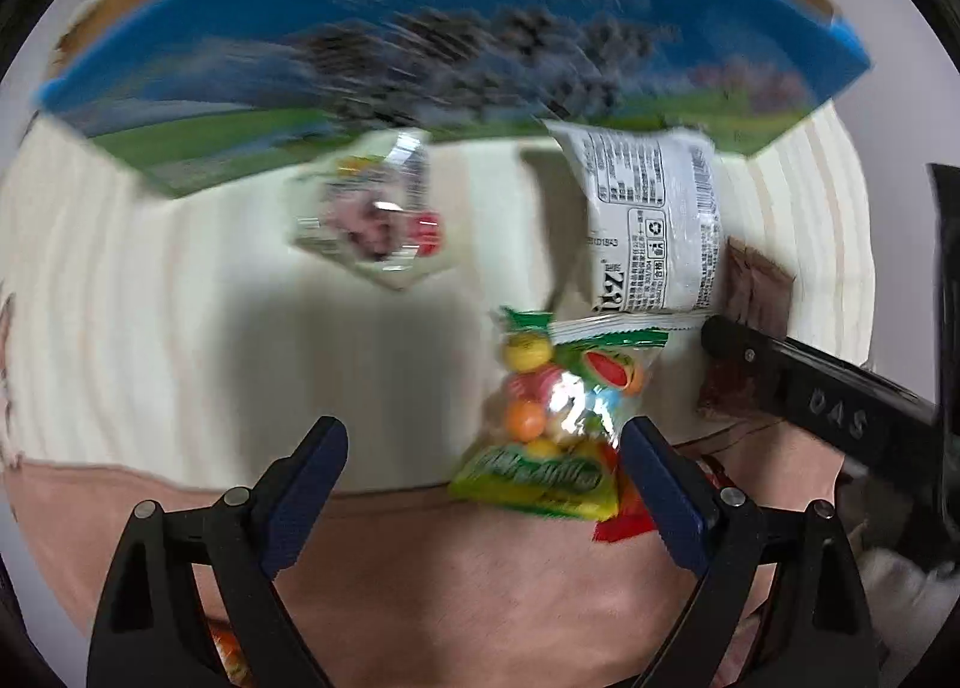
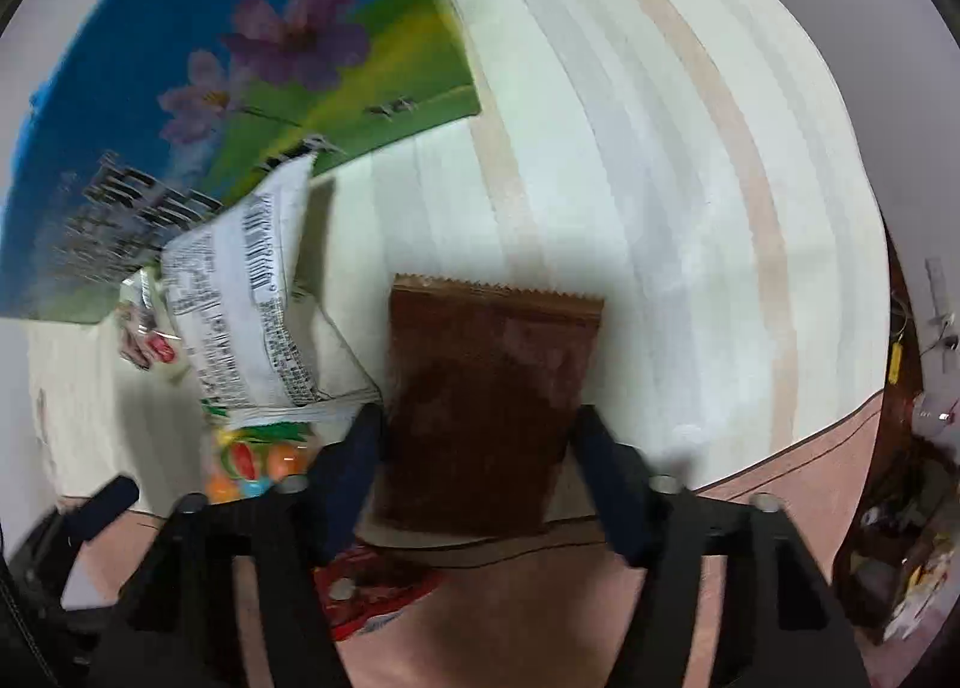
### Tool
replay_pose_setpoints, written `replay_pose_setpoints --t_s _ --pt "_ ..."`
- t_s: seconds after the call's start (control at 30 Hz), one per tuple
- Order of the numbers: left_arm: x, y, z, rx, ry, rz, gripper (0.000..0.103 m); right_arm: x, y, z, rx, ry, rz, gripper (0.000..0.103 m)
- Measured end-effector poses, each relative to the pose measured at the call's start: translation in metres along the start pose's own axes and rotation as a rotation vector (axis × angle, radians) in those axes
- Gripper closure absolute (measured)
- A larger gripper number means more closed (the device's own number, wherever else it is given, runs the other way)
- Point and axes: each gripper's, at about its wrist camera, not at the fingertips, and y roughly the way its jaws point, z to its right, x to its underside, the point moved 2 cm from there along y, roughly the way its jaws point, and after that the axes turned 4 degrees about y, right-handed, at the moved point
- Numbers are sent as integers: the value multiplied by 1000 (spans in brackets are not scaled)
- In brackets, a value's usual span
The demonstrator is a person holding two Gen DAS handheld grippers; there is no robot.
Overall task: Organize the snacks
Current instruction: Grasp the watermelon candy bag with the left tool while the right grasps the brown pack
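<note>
Spanning the far side of both views, the large blue-and-green printed cardboard box (image 1: pixel 420 28) stands on the pale wood-grain desk (image 2: pixel 660 178) and appears to be the collection point for the snacks. Its contents are hidden.

White plastic packet with printed label and barcode (image 1: pixel 654 232): leans against the box front, just beside the brown packet.

Brown foil packet with serrated top edge (image 2: pixel 492 406): lies flat on the desk. The right gripper (image 2: pixel 477 448) has its jaws apart, one on each side of the packet's near half; contact cannot be confirmed.

Clear bag of multicoloured round candies with green header (image 1: pixel 558 406): lies just ahead of the left gripper (image 1: pixel 483 466), close against its right finger. Jaws stand wide apart and empty.

Small clear wrapped snack with red marking (image 1: pixel 378 220): lies alone near the box, blurred.

Assessment: the step in hand looks like the pick-up of the brown packet. The next move calls for closing squarely on it, lifting clear of the white packet, and carrying it to the box.
</note>
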Motion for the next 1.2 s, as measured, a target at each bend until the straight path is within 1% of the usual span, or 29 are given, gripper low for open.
replay_pose_setpoints --t_s 0.07,0.1,0.13,0.2,0.27,0.33,0.4,0.53,0.6,0.73,0.8,0.93,0.97,1.0,1.07,1.13,1.17,1.2 --pt "-8 13 9 24 21 -29 10 4 -2 9 -14 -4 3 42" --pt "-10 17 12 30 29 -36 11 6 -4 15 -10 -3 0 42" --pt "-13 20 17 44 46 -40 16 8 -6 21 -11 2 -1 42" --pt "-15 24 22 48 61 -50 38 13 -7 34 -17 15 -16 42" --pt "-13 24 23 63 58 -54 51 19 -7 42 -25 17 -30 42" --pt "-7 21 19 50 42 -52 51 26 -7 45 -26 3 -44 42" --pt "3 15 4 53 0 -49 52 40 -6 45 -36 -22 -69 42" --pt "39 4 -22 20 -54 -46 52 70 -1 40 -54 -61 -115 42" --pt "62 5 -34 13 -91 -65 52 88 3 38 -57 -81 -135 42" --pt "92 20 -48 40 -149 -116 52 111 8 36 -34 -101 -133 41" --pt "98 32 -51 44 -168 -138 52 115 11 38 -35 -87 -126 38" --pt "99 37 -48 28 -164 -118 52 117 20 31 -12 -76 -124 38" --pt "96 37 -45 25 -160 -109 57 116 22 31 -10 -71 -118 38" --pt "93 38 -40 26 -158 -106 58 113 23 35 -3 -71 -113 42" --pt "96 31 -33 45 -163 -100 59 114 22 30 -13 -64 -105 42" --pt "93 16 -30 56 -160 -78 59 113 12 35 -47 -40 -99 42" --pt "92 5 -32 69 -158 -64 59 100 12 30 -58 -33 -96 42" --pt "90 -5 -31 82 -159 -47 59 97 3 32 -78 -22 -84 42"
